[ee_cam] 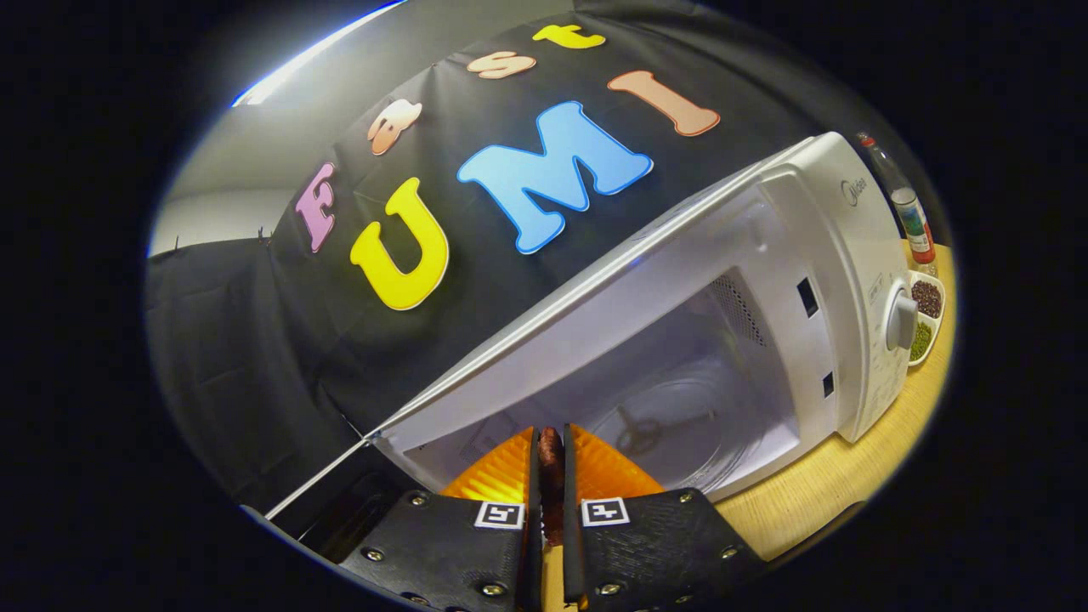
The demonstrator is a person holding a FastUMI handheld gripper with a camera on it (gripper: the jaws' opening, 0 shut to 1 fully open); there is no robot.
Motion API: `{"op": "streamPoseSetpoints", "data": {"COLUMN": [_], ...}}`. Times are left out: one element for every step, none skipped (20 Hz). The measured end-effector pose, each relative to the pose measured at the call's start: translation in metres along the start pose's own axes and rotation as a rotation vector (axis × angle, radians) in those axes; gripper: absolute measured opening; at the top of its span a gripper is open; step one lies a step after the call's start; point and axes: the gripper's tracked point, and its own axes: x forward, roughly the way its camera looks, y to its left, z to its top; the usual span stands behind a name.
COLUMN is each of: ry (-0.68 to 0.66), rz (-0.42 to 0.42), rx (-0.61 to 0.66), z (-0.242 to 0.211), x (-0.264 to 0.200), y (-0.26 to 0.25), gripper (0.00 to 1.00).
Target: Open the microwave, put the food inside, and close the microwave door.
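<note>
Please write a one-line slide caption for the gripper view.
Gripper shut on a dark piece of food, held before the open microwave and its glass turntable.

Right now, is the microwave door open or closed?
Open. The microwave shows its bare inside and glass turntable, and the door swings out beside the fingers. The gripper is shut on the food.

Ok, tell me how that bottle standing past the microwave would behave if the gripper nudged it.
The bottle is tall and narrow on the wooden table, so a push near its cap would probably tip it. It looks smooth and round, likely slippery and apt to roll once down. The gripper is busy anyway, its fingers shut on the dark food before the open microwave.
</note>
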Motion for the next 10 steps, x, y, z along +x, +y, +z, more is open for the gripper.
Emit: {"op": "streamPoseSetpoints", "data": {"ry": [0.001, 0.001, 0.006, 0.004, -0.006, -0.011, -0.023, -0.030, -0.020, -0.013], "rz": [-0.004, -0.008, -0.009, -0.016, -0.027, -0.049, -0.067, -0.092, -0.103, -0.117], "rx": [0.000, 0.008, 0.018, 0.028, 0.019, -0.005, -0.028, -0.038, -0.026, -0.013], "z": [-0.001, -0.003, -0.005, -0.004, -0.004, -0.008, -0.007, -0.007, -0.009, -0.011], "x": [0.007, 0.013, 0.019, 0.026, 0.032, 0.036, 0.042, 0.046, 0.051, 0.055], "y": [-0.002, -0.004, -0.006, -0.010, -0.015, -0.023, -0.031, -0.041, -0.047, -0.053], "gripper": [0.10, 0.10, 0.10, 0.10, 0.10, 0.10, 0.10, 0.10, 0.10, 0.10]}}
